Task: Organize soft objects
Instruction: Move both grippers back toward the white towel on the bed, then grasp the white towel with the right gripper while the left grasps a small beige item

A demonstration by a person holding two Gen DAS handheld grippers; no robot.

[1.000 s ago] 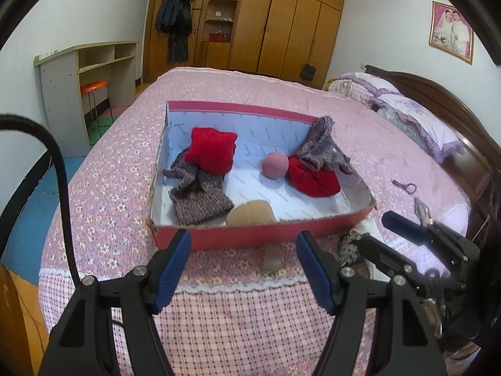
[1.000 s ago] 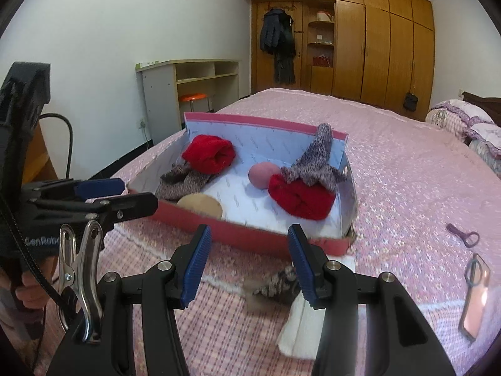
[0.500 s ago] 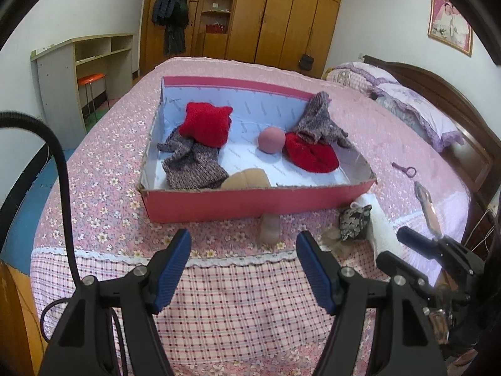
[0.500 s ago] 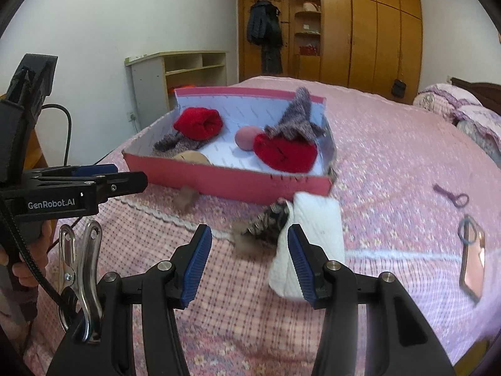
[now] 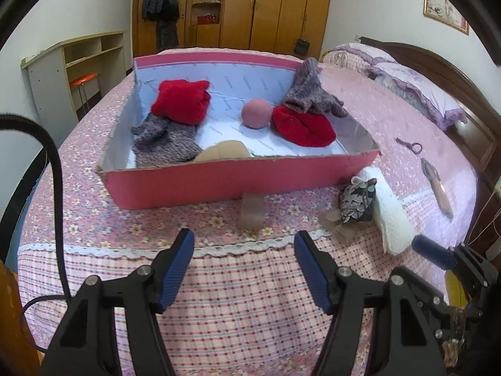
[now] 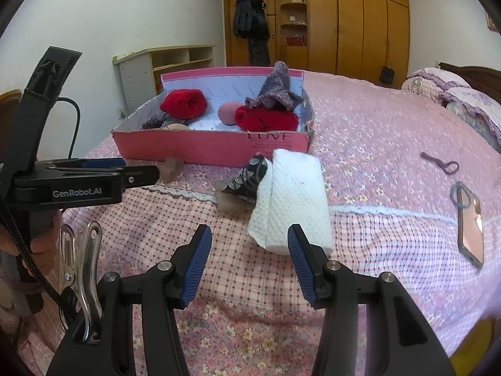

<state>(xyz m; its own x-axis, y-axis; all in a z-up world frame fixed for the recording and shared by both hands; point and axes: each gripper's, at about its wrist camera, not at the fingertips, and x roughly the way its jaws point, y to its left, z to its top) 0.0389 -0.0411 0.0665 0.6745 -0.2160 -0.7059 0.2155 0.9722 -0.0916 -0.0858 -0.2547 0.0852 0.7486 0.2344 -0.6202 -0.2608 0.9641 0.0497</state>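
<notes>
A pink cardboard box (image 5: 219,185) (image 6: 203,148) lies on the bed and holds two red knit pieces (image 5: 183,100), grey knit gloves (image 5: 166,142), a pink ball (image 5: 256,114) and a tan soft piece (image 5: 224,153). In front of the box lie a translucent soft block (image 5: 250,213), a dark patterned pouch (image 5: 357,202) (image 6: 247,178) and a folded white towel (image 5: 391,213) (image 6: 292,194). My left gripper (image 5: 244,269) hovers just short of the block; its jaws are closing with nothing between them. My right gripper (image 6: 249,261) is open, its right fingertip near the towel's front edge.
A phone (image 6: 469,222) and a purple hair tie (image 6: 444,164) lie on the bedspread to the right. Pillows (image 5: 413,81) and a dark headboard sit at the far right. A desk with shelves (image 5: 75,59) and wooden wardrobes stand behind the bed.
Both grippers have sunk and drawn back from the box, bringing the towel, pouch and block into view. The left jaws have narrowed a little. Nothing was picked up.
</notes>
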